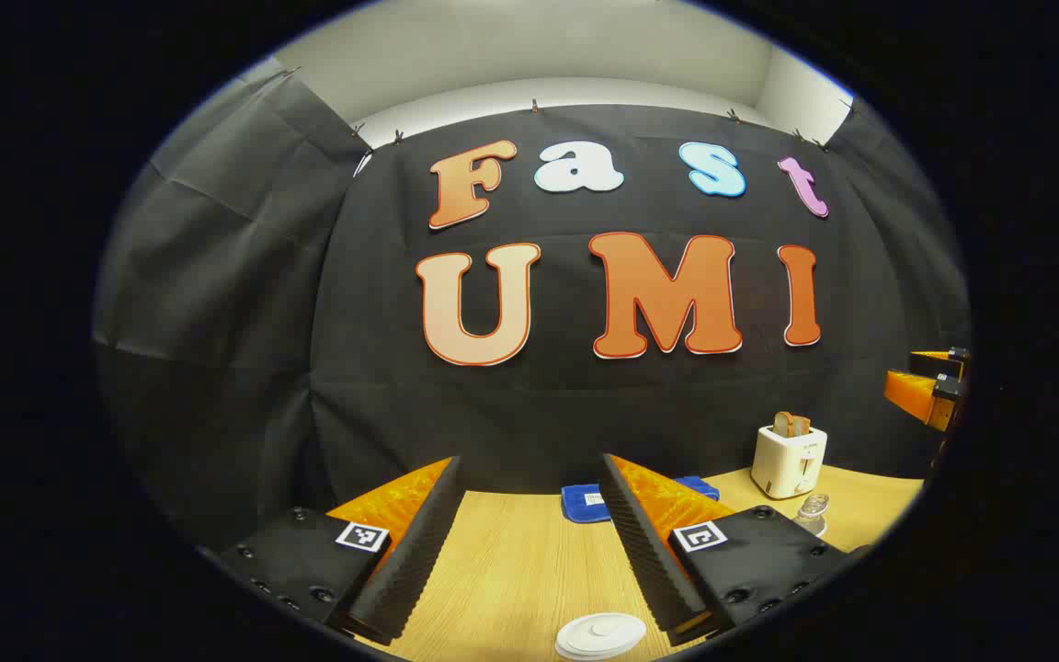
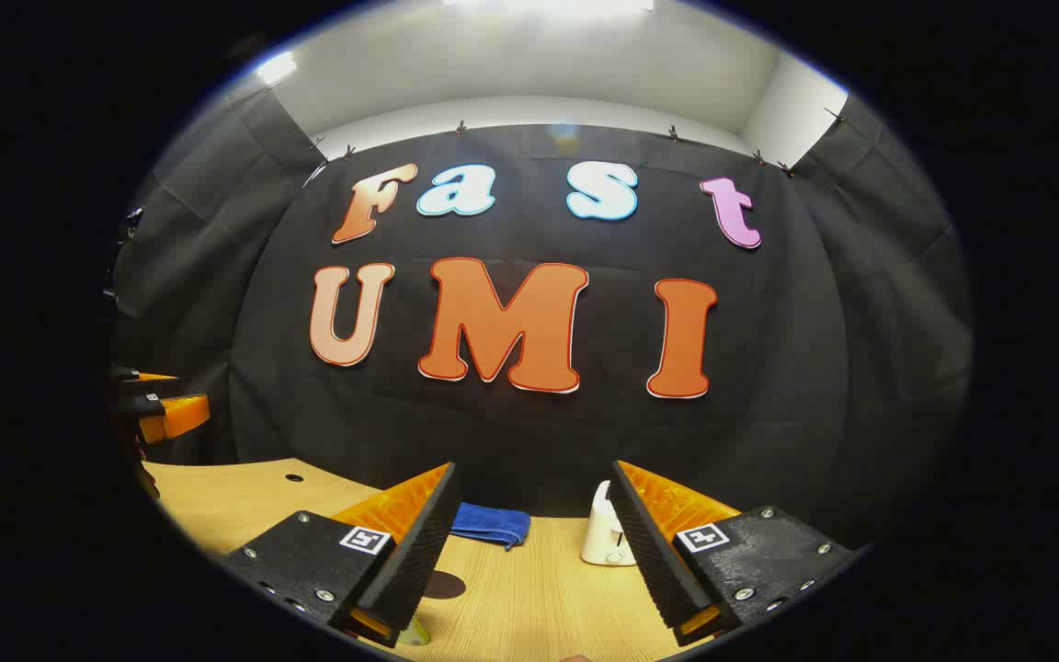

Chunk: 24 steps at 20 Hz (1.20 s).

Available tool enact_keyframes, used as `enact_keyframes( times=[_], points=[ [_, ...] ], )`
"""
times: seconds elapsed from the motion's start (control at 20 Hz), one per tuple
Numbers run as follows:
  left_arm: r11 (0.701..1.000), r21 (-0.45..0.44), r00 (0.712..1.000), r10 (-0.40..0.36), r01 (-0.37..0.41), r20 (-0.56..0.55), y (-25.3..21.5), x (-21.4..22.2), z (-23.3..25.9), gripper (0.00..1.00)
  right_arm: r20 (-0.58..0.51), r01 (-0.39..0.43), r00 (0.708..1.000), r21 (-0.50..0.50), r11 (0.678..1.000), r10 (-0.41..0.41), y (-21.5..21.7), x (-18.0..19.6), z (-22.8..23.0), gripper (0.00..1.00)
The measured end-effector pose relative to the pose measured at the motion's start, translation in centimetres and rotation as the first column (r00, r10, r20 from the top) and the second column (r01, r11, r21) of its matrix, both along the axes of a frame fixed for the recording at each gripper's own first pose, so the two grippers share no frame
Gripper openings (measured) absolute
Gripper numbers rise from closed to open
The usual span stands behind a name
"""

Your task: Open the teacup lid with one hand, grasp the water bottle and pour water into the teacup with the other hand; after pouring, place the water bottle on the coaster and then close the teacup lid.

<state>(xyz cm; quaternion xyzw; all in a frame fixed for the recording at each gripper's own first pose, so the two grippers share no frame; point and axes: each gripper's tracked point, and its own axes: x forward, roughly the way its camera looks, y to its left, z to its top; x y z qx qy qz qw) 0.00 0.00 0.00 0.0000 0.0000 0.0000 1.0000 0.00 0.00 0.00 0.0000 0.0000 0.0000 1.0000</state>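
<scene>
left gripper (image 1: 529, 552): fingers spread wide, nothing between them, held above the desk (image 1: 511, 570).
teacup lid (image 1: 600, 636): white disc with a small knob, at the near edge of the left gripper view, just in front of the left gripper and slightly toward its right finger. The cup under it can't be seen.
step in hand (judgement): approach to the lid, nothing gripped yet, task at its very start.
how to do it well (judgement): drop the left gripper straight down over the lid, centre the knob between the fingers, close on the knob or rim without pushing sideways, lift vertically so the cup stays put.
right gripper (image 2: 534, 552): fingers wide too, empty, hovering over the desk.
dark coaster (image 2: 443, 585): flat dark disc on the desk, partly hidden behind the right gripper's left finger.
water bottle (image 1: 813, 511): probably the clear thing beyond the lid, to its right, near the toaster; small, hard to be sure.
blue cloth (image 1: 585, 504): folded on the desk beyond the lid, near the booth wall.
toaster (image 1: 789, 460): white, with toast in its slot, far right of the lid, farther than the bottle.
</scene>
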Motion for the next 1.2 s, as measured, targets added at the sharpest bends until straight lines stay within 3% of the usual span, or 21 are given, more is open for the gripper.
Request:
enact_keyframes(
  times=[0.55,0.65,0.9,1.2],
  points=[
    [1.000,0.006,1.000,-0.019,0.019,-0.001,-0.9,-0.1,-0.3,0.96,0.002,-0.041,0.999,-0.030,0.999,0.041,1.3,0.0,0.1,0.97],
    [0.999,0.001,0.999,-0.051,0.051,-0.002,-1.6,-0.2,-0.3,0.96,0.004,-0.035,0.999,-0.042,0.998,0.035,1.2,-0.1,0.0,0.97],
    [0.996,0.002,0.993,-0.087,0.087,-0.080,-2.5,-0.2,-4.3,0.96,-0.048,-0.051,0.998,-0.038,0.998,0.049,1.6,-0.6,-2.9,0.98],
    [0.980,-0.057,0.967,-0.196,0.189,-0.163,-5.0,-1.5,-10.1,0.97,-0.103,-0.098,0.990,-0.033,0.995,0.094,2.5,-2.0,-6.4,0.99]
  ],
)
